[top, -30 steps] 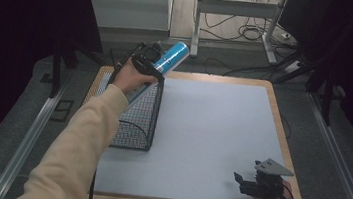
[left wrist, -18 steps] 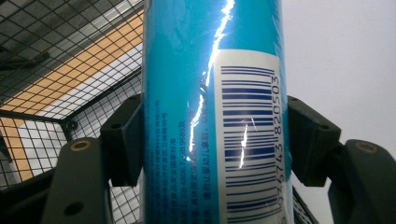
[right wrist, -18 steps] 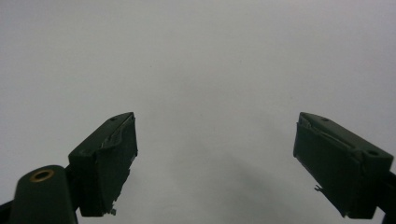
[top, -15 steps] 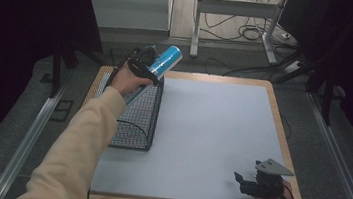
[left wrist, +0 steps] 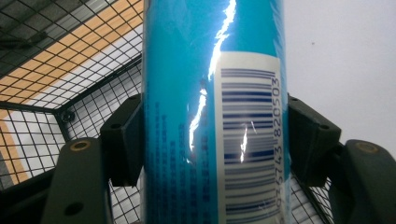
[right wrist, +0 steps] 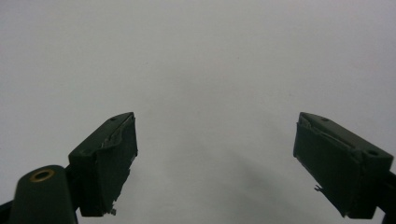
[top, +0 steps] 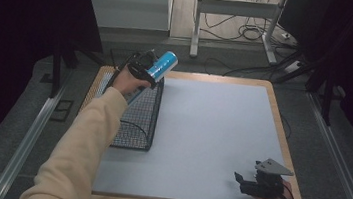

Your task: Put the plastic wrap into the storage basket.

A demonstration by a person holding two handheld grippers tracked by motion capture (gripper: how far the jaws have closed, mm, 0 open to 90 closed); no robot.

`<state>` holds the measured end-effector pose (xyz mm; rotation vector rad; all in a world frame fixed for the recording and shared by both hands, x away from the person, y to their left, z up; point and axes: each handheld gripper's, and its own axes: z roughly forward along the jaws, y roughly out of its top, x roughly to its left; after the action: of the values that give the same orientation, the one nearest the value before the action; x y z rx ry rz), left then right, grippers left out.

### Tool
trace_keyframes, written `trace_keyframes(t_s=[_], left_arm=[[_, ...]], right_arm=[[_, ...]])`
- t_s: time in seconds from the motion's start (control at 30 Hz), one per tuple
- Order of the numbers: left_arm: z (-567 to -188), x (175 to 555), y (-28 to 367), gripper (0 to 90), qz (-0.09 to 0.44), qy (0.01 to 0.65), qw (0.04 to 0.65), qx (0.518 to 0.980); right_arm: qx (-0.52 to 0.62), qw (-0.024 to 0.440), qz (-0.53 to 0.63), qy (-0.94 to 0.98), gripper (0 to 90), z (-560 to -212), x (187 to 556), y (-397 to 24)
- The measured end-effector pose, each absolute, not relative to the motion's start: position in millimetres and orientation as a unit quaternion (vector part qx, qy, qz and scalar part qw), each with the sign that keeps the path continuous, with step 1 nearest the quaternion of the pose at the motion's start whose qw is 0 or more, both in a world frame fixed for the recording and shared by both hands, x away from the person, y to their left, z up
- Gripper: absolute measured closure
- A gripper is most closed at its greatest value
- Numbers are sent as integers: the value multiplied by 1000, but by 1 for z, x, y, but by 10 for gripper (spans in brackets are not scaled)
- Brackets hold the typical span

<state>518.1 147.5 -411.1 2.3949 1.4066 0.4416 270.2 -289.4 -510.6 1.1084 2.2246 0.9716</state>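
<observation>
Lowered toward the wire basket (top: pixel 137 120), the blue can (left wrist: pixel 212 112) sits clamped between the left gripper (left wrist: pixel 212 140) jaws, seemingly tilted.

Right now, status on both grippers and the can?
Left gripper shut on blue can, over wire basket. Right gripper open, empty. Nothing in the way.

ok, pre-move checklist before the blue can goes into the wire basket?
1. Left gripper shut on the blue cylindrical can, fingers on both sides: ok.
2. Can above the far end of the black wire mesh basket: ok.
3. Can upright: not ok, it is tilted in the high view.
4. Basket bottom under the can free of other things: ok as far as the mesh shows.
5. Right gripper open, holding nothing, over the white table mat, apart from the basket: ok.
</observation>
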Motion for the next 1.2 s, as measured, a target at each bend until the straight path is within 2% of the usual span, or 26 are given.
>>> trace_keyframes(t_s=[0.4, 0.87, 1.2], left_arm=[[-433, 523, 146, 316, 162, 492, 118, 847], [-435, 521, 145, 303, 186, 488, 128, 843], [-426, 516, 149, 176, 179, 493, 157, 837]], right_arm=[[402, 236, 353, 811, 137, -511, 270, -289], [403, 236, 351, 812, 137, -512, 270, -289], [399, 232, 350, 815, 137, -512, 270, -288]])
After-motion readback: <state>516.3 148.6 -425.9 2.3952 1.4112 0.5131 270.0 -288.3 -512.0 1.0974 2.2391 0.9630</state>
